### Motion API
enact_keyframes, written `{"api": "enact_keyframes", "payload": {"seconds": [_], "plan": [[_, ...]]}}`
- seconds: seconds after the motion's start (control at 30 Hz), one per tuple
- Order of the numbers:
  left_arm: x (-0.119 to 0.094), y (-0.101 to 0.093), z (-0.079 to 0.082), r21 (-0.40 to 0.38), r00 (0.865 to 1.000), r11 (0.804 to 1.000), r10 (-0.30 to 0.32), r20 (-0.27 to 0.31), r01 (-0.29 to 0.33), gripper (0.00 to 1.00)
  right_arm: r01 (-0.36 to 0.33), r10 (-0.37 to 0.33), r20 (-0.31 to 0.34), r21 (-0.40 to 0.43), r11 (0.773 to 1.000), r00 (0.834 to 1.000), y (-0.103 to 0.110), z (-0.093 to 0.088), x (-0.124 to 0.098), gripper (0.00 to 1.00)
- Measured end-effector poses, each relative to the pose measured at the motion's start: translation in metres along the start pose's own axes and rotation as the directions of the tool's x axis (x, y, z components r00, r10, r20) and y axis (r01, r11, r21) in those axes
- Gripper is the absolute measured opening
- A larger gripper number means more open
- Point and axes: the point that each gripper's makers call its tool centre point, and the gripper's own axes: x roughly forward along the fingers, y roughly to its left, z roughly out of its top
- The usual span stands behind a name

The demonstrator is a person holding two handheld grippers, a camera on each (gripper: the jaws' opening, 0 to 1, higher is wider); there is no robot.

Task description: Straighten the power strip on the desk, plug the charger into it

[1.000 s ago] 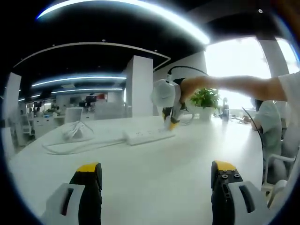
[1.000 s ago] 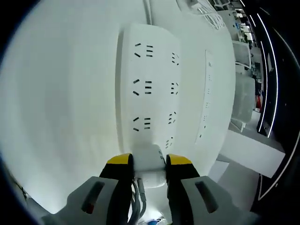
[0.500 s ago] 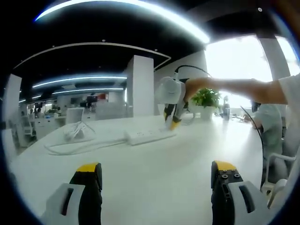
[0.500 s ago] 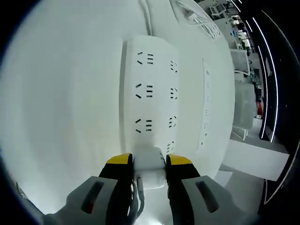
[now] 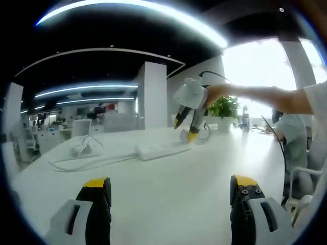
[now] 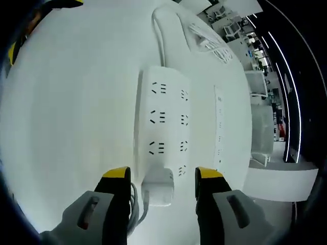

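Right gripper (image 6: 161,178): jaws released, wide apart beside the charger (image 6: 157,185).
Charger: seated at the near end of the power strip (image 6: 162,122).
Strip axis: runs straight away from this gripper.
Left gripper (image 5: 169,196): released, well apart.

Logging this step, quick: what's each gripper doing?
Left gripper: open, empty.
Right gripper: open, astride the charger in the strip.

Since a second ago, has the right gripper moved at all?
Yes. The right gripper has lifted off the power strip, and its fingers have opened off the charger.
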Motion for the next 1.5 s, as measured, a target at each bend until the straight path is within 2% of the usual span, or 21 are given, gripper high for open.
{"api": "enact_keyframes", "payload": {"seconds": [0.17, 0.37, 0.57, 0.6, 0.67, 0.8, 1.1, 1.3, 1.43, 1.5], "plan": [[-0.001, 0.0, 0.001, 0.002, 1.0, 1.0, -0.004, 0.004, 0.004, 0.99, -0.002, 0.002, -0.009, 0.022, 1.0, 1.0, 0.002, -0.008, -0.002, 0.6], [-0.001, -0.002, 0.003, 0.001, 1.0, 1.0, -0.008, 0.011, 0.008, 0.99, -0.013, 0.014, -0.009, 0.063, 0.998, 1.0, 0.005, -0.015, -0.006, 0.6], [0.0, -0.004, 0.002, 0.002, 1.0, 1.0, -0.012, 0.011, 0.012, 0.99, -0.027, 0.027, 0.003, 0.091, 0.996, 1.0, 0.01, -0.018, -0.007, 0.51], [0.0, -0.003, 0.002, 0.001, 1.0, 1.0, -0.012, 0.01, 0.012, 0.99, -0.035, 0.034, 0.008, 0.096, 0.995, 0.999, 0.011, -0.018, -0.007, 0.48], [0.0, -0.004, 0.001, 0.002, 1.0, 1.0, -0.012, 0.01, 0.012, 0.99, -0.054, 0.053, 0.012, 0.085, 0.995, 0.999, 0.016, -0.018, -0.006, 0.35], [0.0, -0.005, 0.0, 0.003, 1.0, 1.0, -0.013, 0.008, 0.013, 0.99, -0.011, 0.011, 0.009, 0.045, 0.999, 1.0, 0.011, -0.02, -0.006, 0.27], [0.002, -0.006, -0.001, 0.001, 1.0, 1.0, -0.015, 0.005, 0.015, 0.99, -0.008, 0.01, -0.04, 0.051, 0.999, 0.999, 0.009, -0.021, -0.006, 0.24], [0.004, -0.01, 0.0, -0.001, 1.0, 1.0, -0.02, 0.009, 0.02, 0.99, -0.038, 0.041, -0.047, 0.07, 0.997, 0.998, 0.007, -0.022, -0.005, 0.23], [0.006, -0.013, 0.004, 0.002, 1.0, 1.0, -0.024, 0.017, 0.024, 0.99, -0.062, 0.068, -0.089, 0.064, 0.996, 0.994, 0.009, -0.022, -0.005, 0.22], [0.006, -0.012, 0.007, 0.003, 1.0, 1.0, -0.023, 0.02, 0.023, 0.99, -0.064, 0.076, -0.12, 0.095, 0.993, 0.99, 0.009, -0.022, -0.004, 0.22]]}}
